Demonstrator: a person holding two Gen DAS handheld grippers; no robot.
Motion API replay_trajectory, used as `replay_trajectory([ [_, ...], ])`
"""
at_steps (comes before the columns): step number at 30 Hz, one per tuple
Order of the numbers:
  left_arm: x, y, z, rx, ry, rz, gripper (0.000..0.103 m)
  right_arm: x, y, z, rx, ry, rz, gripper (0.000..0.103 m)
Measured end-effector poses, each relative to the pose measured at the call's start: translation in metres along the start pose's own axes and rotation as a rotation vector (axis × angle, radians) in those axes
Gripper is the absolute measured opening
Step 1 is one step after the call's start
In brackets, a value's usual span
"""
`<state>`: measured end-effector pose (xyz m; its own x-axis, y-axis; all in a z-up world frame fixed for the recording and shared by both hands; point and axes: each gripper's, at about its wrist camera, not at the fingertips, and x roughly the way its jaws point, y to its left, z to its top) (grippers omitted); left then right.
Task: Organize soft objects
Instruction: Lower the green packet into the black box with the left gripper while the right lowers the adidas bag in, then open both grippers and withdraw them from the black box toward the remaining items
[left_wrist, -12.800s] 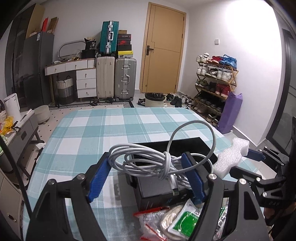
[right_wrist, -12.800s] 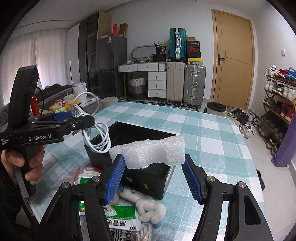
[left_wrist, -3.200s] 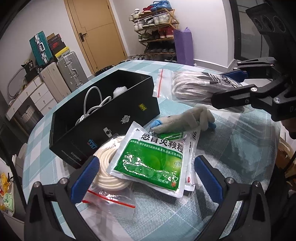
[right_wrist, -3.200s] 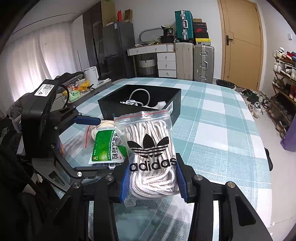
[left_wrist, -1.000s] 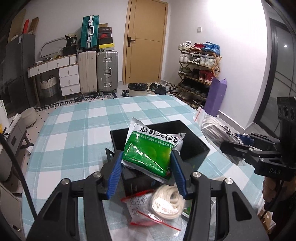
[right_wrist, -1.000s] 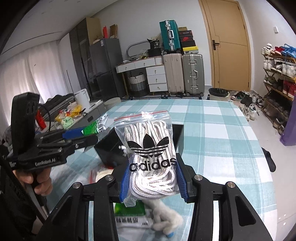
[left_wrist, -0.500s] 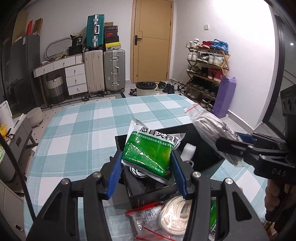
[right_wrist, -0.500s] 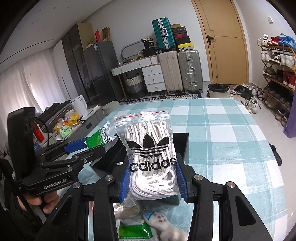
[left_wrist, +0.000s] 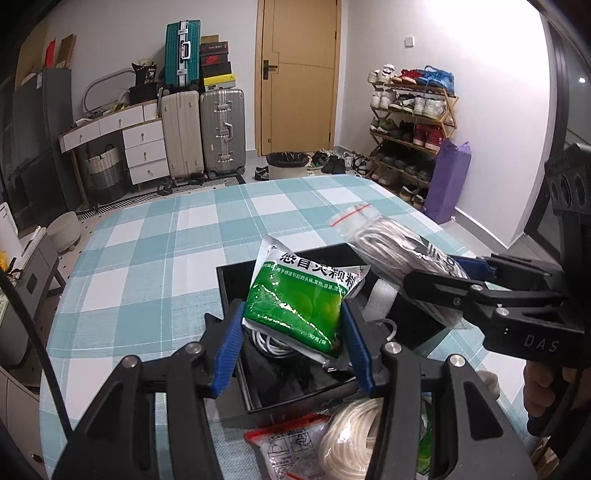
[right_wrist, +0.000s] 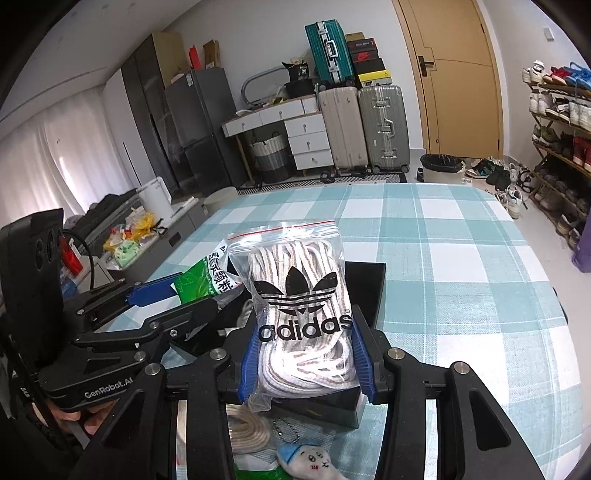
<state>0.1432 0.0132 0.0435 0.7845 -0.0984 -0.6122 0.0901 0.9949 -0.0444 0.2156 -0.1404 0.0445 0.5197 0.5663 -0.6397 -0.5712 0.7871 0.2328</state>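
My left gripper (left_wrist: 293, 345) is shut on a green medicine packet (left_wrist: 299, 299) and holds it over the open black box (left_wrist: 236, 295). My right gripper (right_wrist: 301, 363) is shut on a clear zip bag of white shoelaces (right_wrist: 299, 310) with an adidas logo, also above the box (right_wrist: 369, 277). The bag of laces shows in the left wrist view (left_wrist: 395, 251), over the box's right side. A white cable (left_wrist: 269, 343) and white foam (left_wrist: 380, 299) lie inside the box.
In front of the box lie a bagged coil of cream rope (left_wrist: 351, 439), another zip bag (left_wrist: 284, 446) and a small plush toy (right_wrist: 306, 461). The checked tablecloth (left_wrist: 147, 258) stretches beyond the box. Suitcases, drawers and a shoe rack stand behind the table.
Both grippers have moved closer over the box with their loads. The lace bag now hangs right beside the green packet.
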Motion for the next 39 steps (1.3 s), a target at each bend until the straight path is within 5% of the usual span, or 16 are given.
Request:
replay_trajectory([
  [19, 0.019, -0.002, -0.006, 0.027, 0.043, 0.012, 0.052, 0.035, 0.006, 0.000, -0.078, 0.098, -0.054, 0.043],
  [23, 0.016, -0.002, -0.007, 0.027, 0.045, -0.014, 0.062, 0.035, 0.005, 0.001, -0.094, 0.104, -0.052, 0.045],
  [28, 0.005, -0.007, -0.009, 0.046, 0.030, -0.031, 0.079, 0.020, 0.004, 0.000, -0.119, 0.053, -0.055, 0.063],
  [33, -0.005, -0.003, -0.010, 0.034, 0.010, -0.007, 0.087, 0.001, -0.001, 0.000, -0.125, 0.016, -0.070, 0.077],
  [37, -0.010, 0.004, -0.014, 0.008, 0.016, 0.017, 0.088, -0.012, -0.001, -0.003, -0.142, -0.007, -0.085, 0.098],
  [39, -0.014, 0.007, -0.016, -0.001, 0.009, 0.027, 0.099, -0.019, 0.000, -0.007, -0.145, -0.018, -0.095, 0.102],
])
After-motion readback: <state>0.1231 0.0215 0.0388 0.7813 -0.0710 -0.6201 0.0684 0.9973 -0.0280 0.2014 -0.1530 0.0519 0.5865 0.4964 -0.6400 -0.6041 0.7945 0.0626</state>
